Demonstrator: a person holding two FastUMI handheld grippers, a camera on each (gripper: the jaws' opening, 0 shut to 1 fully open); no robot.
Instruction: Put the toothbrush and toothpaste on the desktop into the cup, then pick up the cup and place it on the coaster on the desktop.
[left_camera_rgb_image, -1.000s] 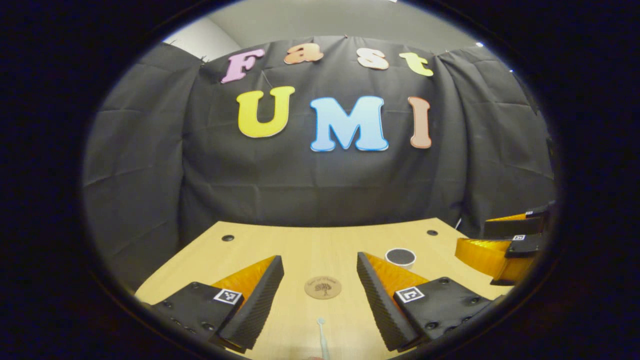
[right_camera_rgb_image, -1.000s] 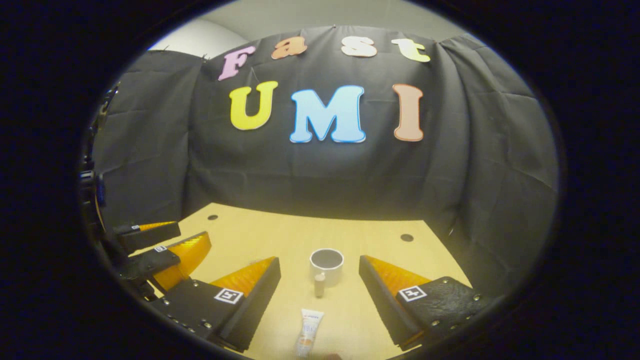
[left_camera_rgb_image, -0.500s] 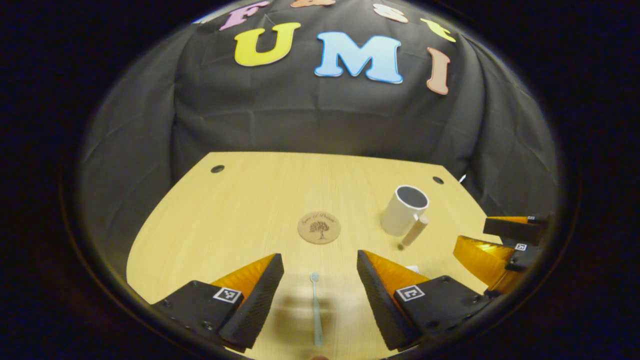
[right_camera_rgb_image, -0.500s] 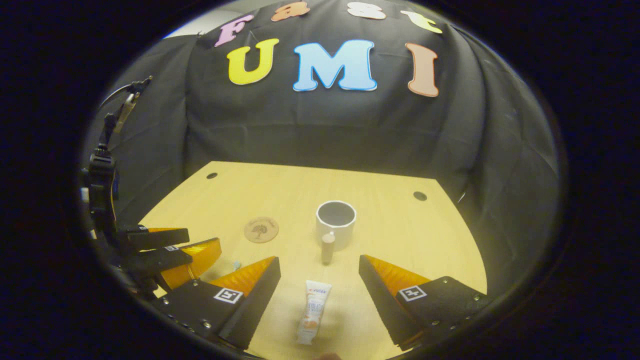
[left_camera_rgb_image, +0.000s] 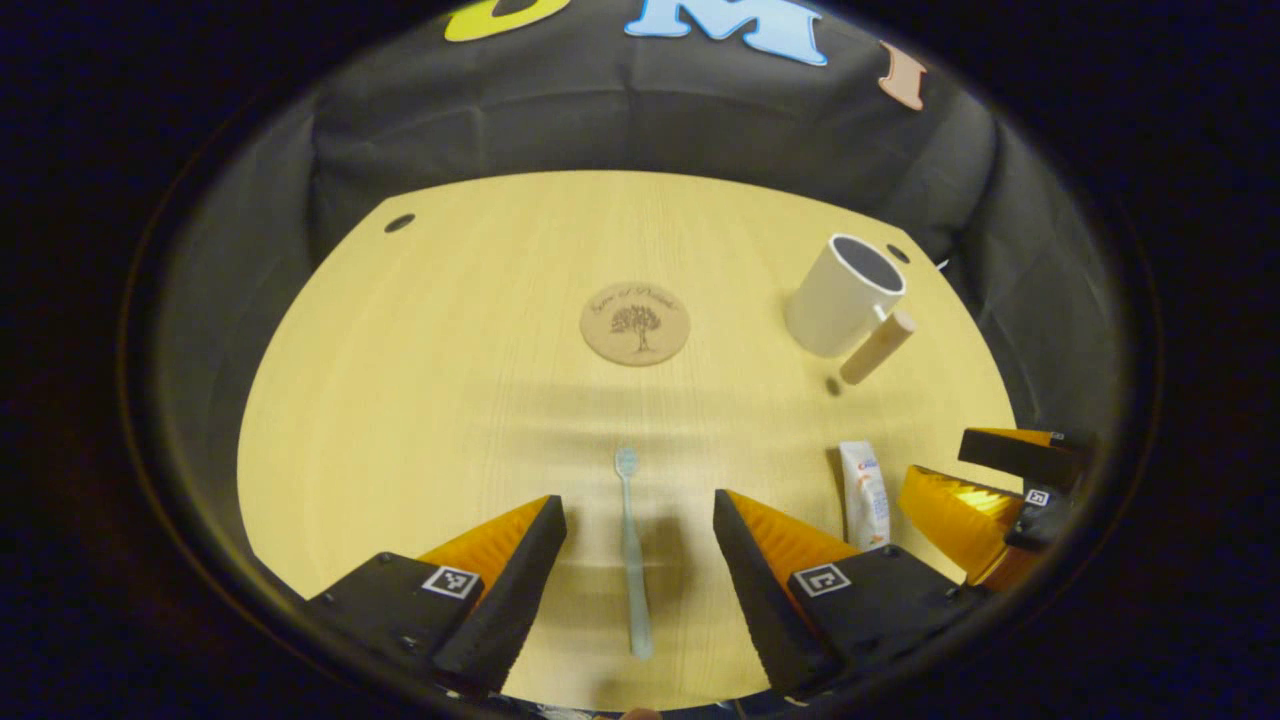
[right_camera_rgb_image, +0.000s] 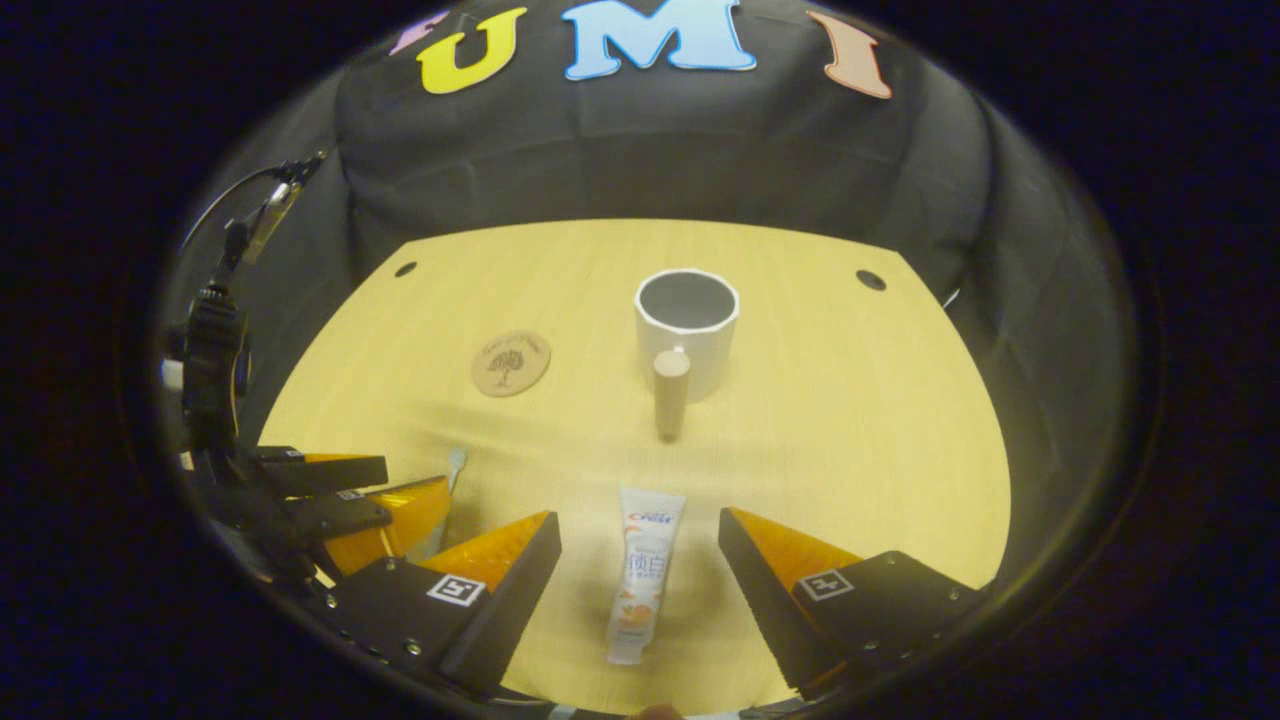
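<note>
1. My left claw (left_camera_rgb_image: 640, 520) hangs above the near edge of the surface (left_camera_rgb_image: 420, 400), fingers spread wide, nothing between them touched.
2. The toothbrush (left_camera_rgb_image: 631, 545) lies flat on the surface in the gap between those fingers, head pointing far, handle running toward me. It is clear of both fingers.
3. My right claw (right_camera_rgb_image: 640, 535) hangs likewise over the near edge, fingers spread, gripping nothing.
4. The toothpaste (right_camera_rgb_image: 643, 572) lies flat between the right claw's fingers, lengthwise, one end near me and the other pointing toward the cup. No contact with either finger.
5. The cup (right_camera_rgb_image: 687, 328) stands upright farther off, straight ahead in the right gripper view, mouth open, inside dark. Its handle (right_camera_rgb_image: 670, 390) sticks out toward me.
6. The coaster (left_camera_rgb_image: 635, 322) lies flat near the middle of the surface, straight ahead of the left claw and left of the cup, well apart from it. Nothing rests on it.
7. In the left gripper view the toothpaste sits right of the toothbrush, just beside the right claw's fingers.
8. Two small dark holes mark the far corners of the surface.
</note>
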